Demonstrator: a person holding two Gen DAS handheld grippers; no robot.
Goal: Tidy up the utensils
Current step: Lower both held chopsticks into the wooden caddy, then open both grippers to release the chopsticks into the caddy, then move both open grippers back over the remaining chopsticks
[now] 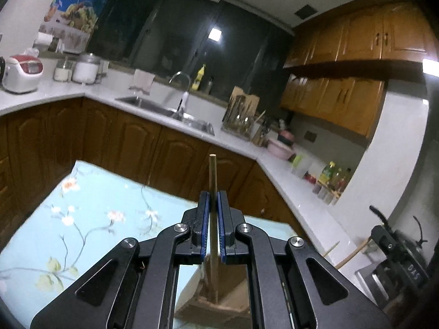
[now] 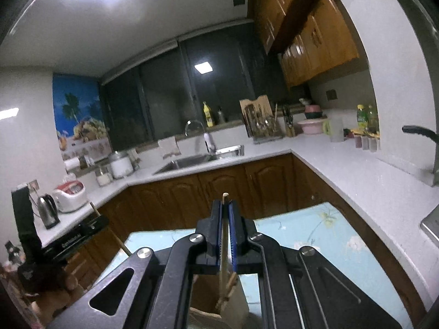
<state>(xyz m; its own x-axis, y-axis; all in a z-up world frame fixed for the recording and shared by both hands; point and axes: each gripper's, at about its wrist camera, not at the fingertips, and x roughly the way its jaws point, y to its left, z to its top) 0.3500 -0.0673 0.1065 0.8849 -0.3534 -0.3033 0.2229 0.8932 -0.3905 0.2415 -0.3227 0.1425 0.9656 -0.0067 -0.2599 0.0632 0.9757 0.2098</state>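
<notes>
Both tongs are clamped on thin sticks held upright above the floral pale-blue bench [image 1: 82, 205], the left tongs [image 1: 213, 200] on a darker wooden chopstick [image 1: 212, 175], the right tongs [image 2: 225, 211] on a pale wooden chopstick [image 2: 225, 219], probably for dropping into a holder.

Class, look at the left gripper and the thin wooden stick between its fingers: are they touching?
Touching. The left wrist view shows the left gripper shut on the wooden stick, both blue pads pressed against its sides.
</notes>
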